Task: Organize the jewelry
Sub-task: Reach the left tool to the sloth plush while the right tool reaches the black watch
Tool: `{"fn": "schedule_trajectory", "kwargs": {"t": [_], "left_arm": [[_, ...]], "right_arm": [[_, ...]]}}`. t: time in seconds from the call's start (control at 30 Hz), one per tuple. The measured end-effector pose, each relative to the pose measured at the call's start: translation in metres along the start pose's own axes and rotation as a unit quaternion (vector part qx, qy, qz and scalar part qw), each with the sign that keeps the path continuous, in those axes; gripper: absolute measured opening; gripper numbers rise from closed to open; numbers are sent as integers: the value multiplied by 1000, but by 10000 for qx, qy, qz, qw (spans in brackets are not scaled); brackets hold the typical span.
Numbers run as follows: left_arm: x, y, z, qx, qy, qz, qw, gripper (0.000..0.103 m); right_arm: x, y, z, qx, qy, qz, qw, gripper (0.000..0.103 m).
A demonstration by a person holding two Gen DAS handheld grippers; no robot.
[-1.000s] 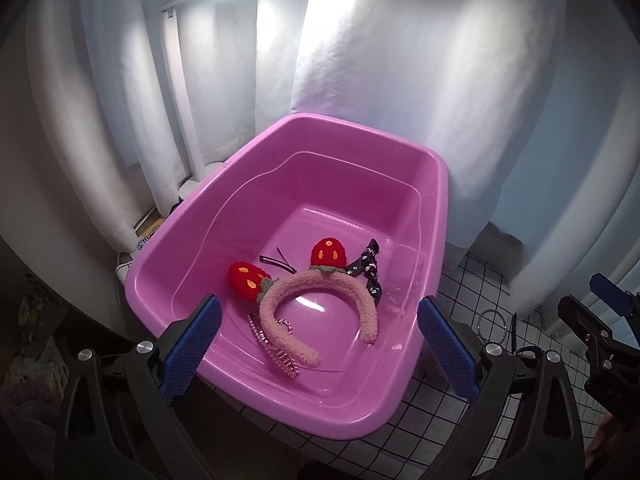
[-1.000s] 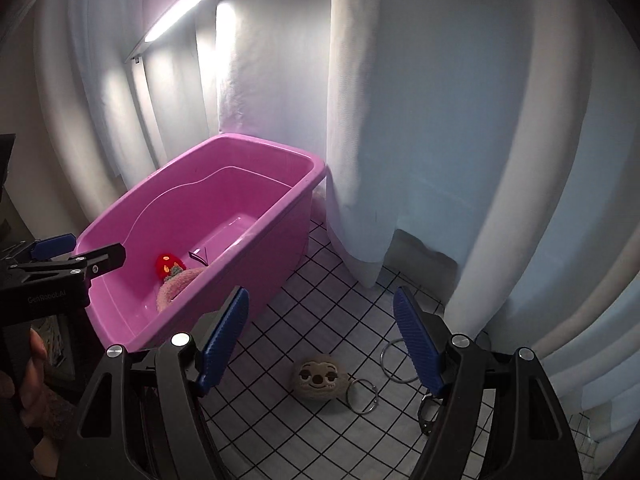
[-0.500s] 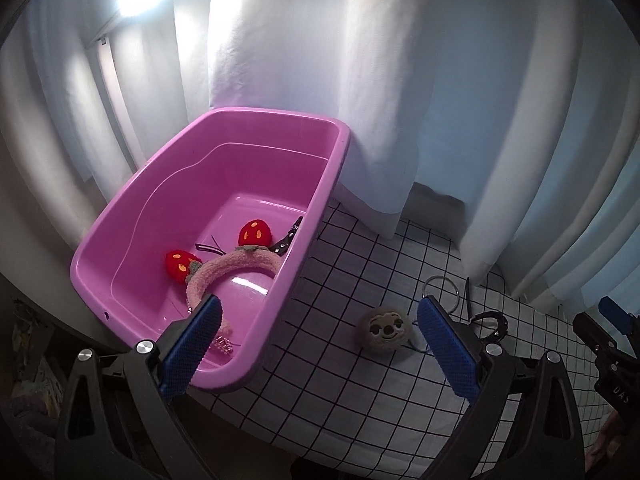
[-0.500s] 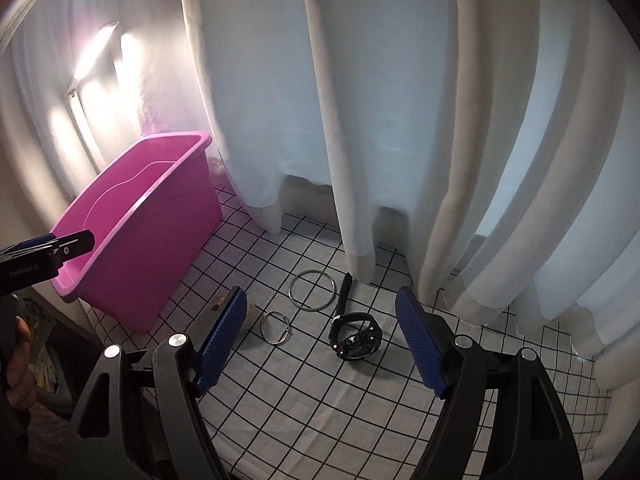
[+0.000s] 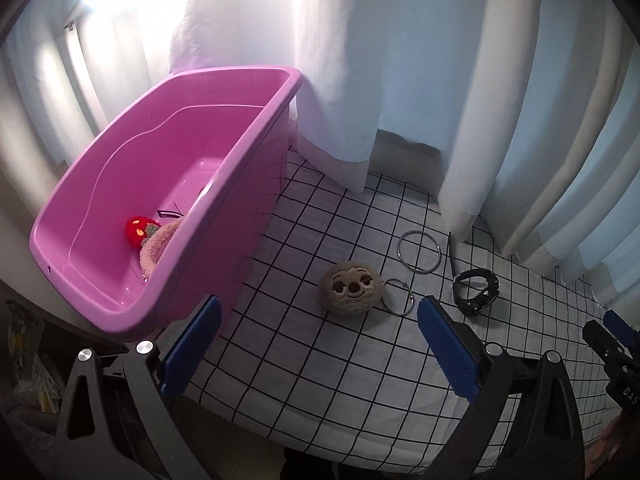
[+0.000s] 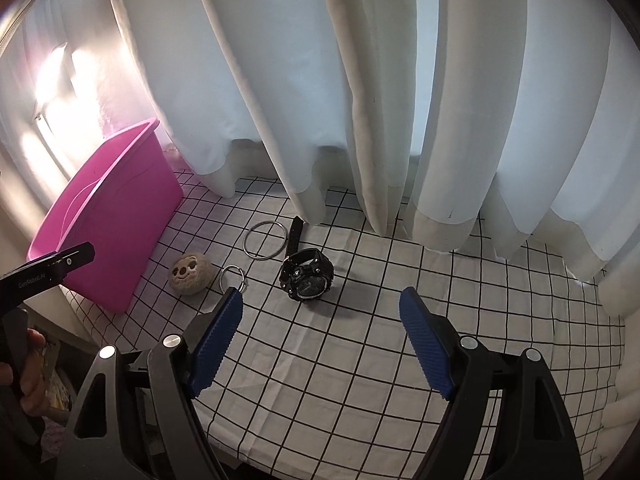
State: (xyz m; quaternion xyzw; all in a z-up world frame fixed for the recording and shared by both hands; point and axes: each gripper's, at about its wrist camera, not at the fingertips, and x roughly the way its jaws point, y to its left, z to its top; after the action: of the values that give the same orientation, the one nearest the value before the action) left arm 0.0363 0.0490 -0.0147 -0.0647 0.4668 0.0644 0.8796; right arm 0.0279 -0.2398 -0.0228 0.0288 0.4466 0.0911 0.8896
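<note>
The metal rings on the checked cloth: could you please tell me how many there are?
2. The larger ring lies beside the watch strap; the smaller ring lies beside the sloth plush. Others may be hidden inside the pink tub.

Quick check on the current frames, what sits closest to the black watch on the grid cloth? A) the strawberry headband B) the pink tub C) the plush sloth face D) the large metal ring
D: in the right wrist view the large metal ring lies just beside the strap of the black watch, while the plush sloth face and the pink tub sit farther left.
</note>
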Motion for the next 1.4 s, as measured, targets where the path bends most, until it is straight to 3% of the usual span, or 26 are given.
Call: {"fn": "schedule_trajectory", "kwargs": {"t": [0.2, 0.43, 1.0, 1.4], "left_arm": [[29, -3, -22, 61, 351, 63, 9993, 96], [60, -7, -37, 134, 465, 86, 9988, 96], [136, -19, -30, 184, 497, -43, 9986, 96], [163, -17, -32, 211, 501, -109, 9985, 96]], "right_arm": [[20, -8, -14, 159, 167, 59, 9997, 77], [56, -9, -24, 248, 299, 97, 9992, 77], [139, 7, -19, 273, 461, 185, 9984, 77], [184, 31, -18, -254, 597, -182, 9977, 77]]}}
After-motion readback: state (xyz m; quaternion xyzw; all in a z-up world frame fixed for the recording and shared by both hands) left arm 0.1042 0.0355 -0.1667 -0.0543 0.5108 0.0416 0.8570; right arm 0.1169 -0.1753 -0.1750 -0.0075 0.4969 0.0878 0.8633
